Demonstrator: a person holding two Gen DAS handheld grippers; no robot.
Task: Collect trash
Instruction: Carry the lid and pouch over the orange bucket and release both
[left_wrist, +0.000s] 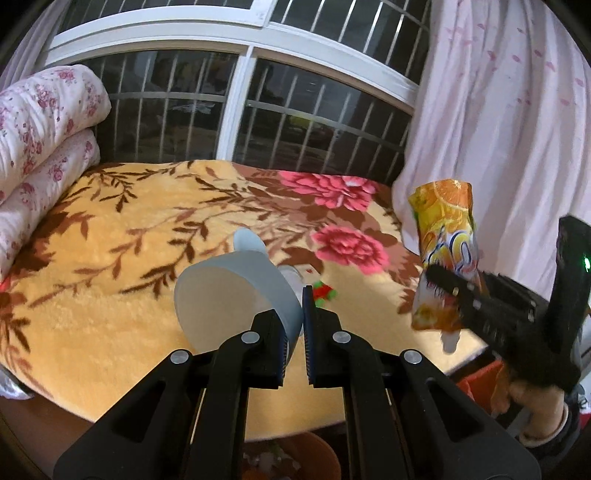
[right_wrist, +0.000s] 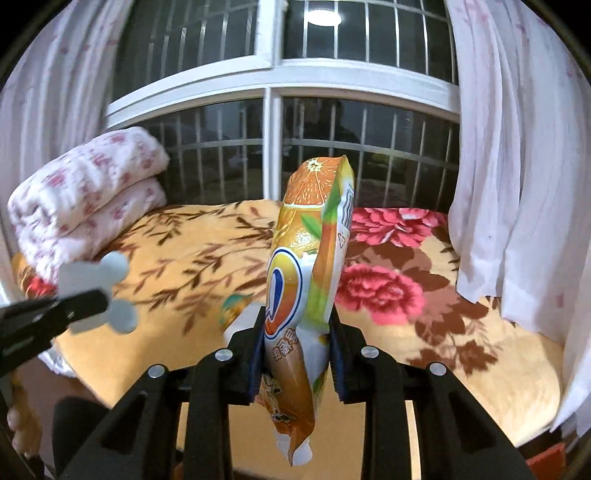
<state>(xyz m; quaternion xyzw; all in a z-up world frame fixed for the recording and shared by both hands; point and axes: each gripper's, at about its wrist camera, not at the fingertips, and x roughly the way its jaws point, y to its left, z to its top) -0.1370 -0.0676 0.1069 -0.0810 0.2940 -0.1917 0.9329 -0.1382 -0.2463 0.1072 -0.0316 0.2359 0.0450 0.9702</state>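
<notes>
The orange snack wrapper (right_wrist: 306, 280) is a crinkled, glossy pouch printed with orange slices, standing upright and lifted above the bed's (right_wrist: 192, 266) near edge. The right gripper (right_wrist: 297, 354) has its fingers (right_wrist: 255, 354) clamped on the wrapper's lower half (its bottom end hangs below them). The left gripper (left_wrist: 295, 332) has its fingers (left_wrist: 279, 347) pinched together on the wall of a pale blue paper cup (left_wrist: 236, 295), tipped on its side over the bed's front edge.
</notes>
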